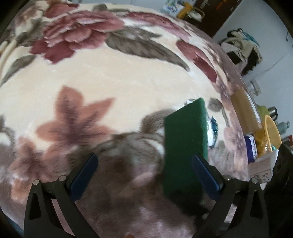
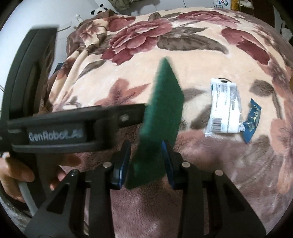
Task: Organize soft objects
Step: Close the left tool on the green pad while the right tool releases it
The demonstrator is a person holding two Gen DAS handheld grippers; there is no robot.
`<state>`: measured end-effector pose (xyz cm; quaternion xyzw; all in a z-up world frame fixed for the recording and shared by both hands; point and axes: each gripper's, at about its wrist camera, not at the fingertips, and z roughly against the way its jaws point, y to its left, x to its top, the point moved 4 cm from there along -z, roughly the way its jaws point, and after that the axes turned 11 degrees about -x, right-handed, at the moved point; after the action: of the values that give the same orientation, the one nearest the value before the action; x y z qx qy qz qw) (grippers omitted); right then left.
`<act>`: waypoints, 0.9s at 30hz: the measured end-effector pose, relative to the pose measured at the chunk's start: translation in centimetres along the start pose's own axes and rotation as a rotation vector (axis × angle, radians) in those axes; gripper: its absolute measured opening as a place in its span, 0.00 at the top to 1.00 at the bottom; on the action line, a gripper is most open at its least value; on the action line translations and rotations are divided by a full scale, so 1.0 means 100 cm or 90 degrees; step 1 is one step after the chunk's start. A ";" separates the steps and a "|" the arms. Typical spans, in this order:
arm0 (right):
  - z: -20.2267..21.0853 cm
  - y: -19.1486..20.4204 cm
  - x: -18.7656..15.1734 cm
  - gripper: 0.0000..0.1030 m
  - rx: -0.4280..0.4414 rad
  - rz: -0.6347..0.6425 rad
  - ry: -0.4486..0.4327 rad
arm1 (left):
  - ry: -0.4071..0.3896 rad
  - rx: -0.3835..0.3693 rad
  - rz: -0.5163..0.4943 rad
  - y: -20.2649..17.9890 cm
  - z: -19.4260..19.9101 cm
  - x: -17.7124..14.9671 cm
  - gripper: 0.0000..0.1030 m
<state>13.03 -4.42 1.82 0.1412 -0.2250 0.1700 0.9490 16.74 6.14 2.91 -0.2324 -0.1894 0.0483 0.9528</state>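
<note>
A green scouring pad (image 2: 161,113) stands upright between the blue pads of my right gripper (image 2: 146,161), which is shut on its lower end above the floral blanket (image 2: 164,60). The same green pad (image 1: 185,146) shows in the left wrist view, resting against the right finger (image 1: 205,174). My left gripper (image 1: 144,170) is open wide, its jaws far apart. In the right wrist view the left gripper's black body (image 2: 60,126) reaches in from the left, its tip at the pad.
A white snack wrapper (image 2: 223,108) and a blue wrapper (image 2: 251,120) lie on the blanket to the right. Past the bed's right edge are a yellow basket (image 1: 271,133) and boxes (image 1: 260,170). A folded blanket end and a panda toy (image 2: 98,11) lie at far left.
</note>
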 end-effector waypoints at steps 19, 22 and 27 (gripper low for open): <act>-0.007 0.000 -0.002 0.63 0.030 0.005 0.005 | -0.010 -0.150 0.053 0.000 0.010 0.009 0.01; -0.007 0.001 -0.002 0.63 0.031 0.006 0.007 | 0.006 -0.184 0.039 -0.015 0.002 0.006 0.01; -0.001 0.003 -0.004 0.63 0.069 -0.001 0.003 | 0.026 -0.154 0.045 -0.016 -0.013 0.003 0.01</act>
<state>12.59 -4.24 1.62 0.1920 -0.2129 0.1818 0.9406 17.52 4.22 2.69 -0.3531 -0.1664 0.0536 0.9191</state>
